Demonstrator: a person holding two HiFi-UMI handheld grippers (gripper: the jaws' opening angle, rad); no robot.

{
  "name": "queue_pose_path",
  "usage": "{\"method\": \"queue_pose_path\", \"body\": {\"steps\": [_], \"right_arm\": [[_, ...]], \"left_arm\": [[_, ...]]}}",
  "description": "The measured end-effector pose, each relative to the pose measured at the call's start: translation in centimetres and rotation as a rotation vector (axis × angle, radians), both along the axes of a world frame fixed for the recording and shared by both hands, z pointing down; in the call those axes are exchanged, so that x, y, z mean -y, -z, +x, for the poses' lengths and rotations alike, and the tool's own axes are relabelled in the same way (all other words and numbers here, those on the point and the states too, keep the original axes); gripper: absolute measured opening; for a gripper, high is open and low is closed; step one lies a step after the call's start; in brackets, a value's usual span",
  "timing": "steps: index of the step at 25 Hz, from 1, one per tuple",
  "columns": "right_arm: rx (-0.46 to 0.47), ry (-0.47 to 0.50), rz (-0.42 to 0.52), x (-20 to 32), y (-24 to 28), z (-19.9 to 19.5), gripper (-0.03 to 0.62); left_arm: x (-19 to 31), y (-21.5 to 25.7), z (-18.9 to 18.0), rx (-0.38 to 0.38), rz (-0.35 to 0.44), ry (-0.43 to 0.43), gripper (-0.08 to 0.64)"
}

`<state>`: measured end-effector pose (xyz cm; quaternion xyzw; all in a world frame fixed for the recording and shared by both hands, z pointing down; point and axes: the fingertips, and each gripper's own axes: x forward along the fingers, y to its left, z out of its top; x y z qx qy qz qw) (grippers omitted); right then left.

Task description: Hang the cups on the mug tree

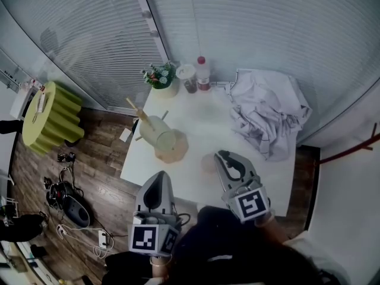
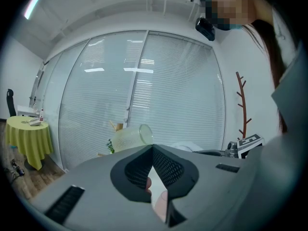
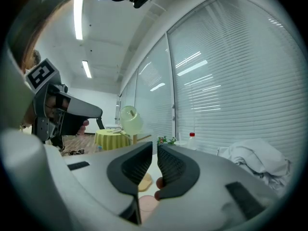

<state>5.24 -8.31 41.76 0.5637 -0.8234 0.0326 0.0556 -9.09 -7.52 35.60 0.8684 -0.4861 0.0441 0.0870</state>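
Right gripper (image 1: 220, 157): jaws a slit apart, clasping nothing. Tips sit low over the white table (image 1: 202, 119), just beside a pink cup (image 1: 207, 162), apparently lined up to take it. Left gripper (image 1: 159, 178): jaws closed, empty, held back at the table's near edge, likely to keep clear. Pale green cup (image 1: 159, 134): already hung, tilted, on the wooden mug tree (image 1: 178, 152).

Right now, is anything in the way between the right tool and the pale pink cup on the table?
Nothing visible does. The pale pink cup stands on bare table close by the tips of the right tool; the mug tree, one green cup already hung on it, is farther off.
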Motion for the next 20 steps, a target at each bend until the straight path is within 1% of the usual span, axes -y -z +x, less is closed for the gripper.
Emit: {"method": "queue_pose_path", "body": {"steps": [2, 3, 6, 7, 9, 10, 11, 12, 13, 16, 20], "right_arm": [[0.004, 0.011, -0.015, 0.2, -0.5, -0.2, 0.039], [0.003, 0.02, -0.023, 0.3, -0.8, -0.4, 0.075], [0.0, 0.045, -0.04, 0.5, -1.7, -0.8, 0.089], [-0.001, 0.052, -0.048, 0.5, -2.1, -1.0, 0.111], [-0.018, 0.067, -0.06, 0.7, -2.7, -1.3, 0.117], [-0.032, 0.075, -0.066, 0.7, -3.0, -1.4, 0.144], [-0.043, 0.083, -0.074, 0.7, -3.4, -1.6, 0.146], [-0.051, 0.09, -0.082, 0.7, -3.8, -1.8, 0.147], [-0.056, 0.098, -0.092, 0.8, -4.2, -2.0, 0.169], [-0.076, 0.119, -0.119, 0.8, -5.4, -2.5, 0.204], [-0.084, 0.135, -0.147, 1.0, -6.8, -3.0, 0.23]], "left_arm": [[0.0, -0.1, -0.2, 0.0, -0.009, 0.005, 0.0], [-0.1, -0.2, -0.2, 0.0, -0.013, 0.006, 0.0], [-0.3, -0.5, -0.3, 0.012, -0.027, 0.004, 0.0], [-0.3, -0.7, -0.3, 0.016, -0.031, 0.006, 0.0], [-0.3, -1.0, -0.5, 0.025, -0.04, 0.016, 0.0], [-0.4, -1.1, -0.6, 0.028, -0.045, 0.022, 0.0], [-0.4, -1.3, -0.8, 0.029, -0.05, 0.029, 0.0], [-0.5, -1.4, -1.0, 0.029, -0.051, 0.036, 0.0], [-0.4, -1.3, -1.1, 0.025, -0.045, 0.042, 0.0], [-0.1, -0.9, -1.5, 0.001, -0.017, 0.058, 0.0], [-0.3, -1.8, -2.6, 0.026, -0.054, 0.096, 0.0]]}}
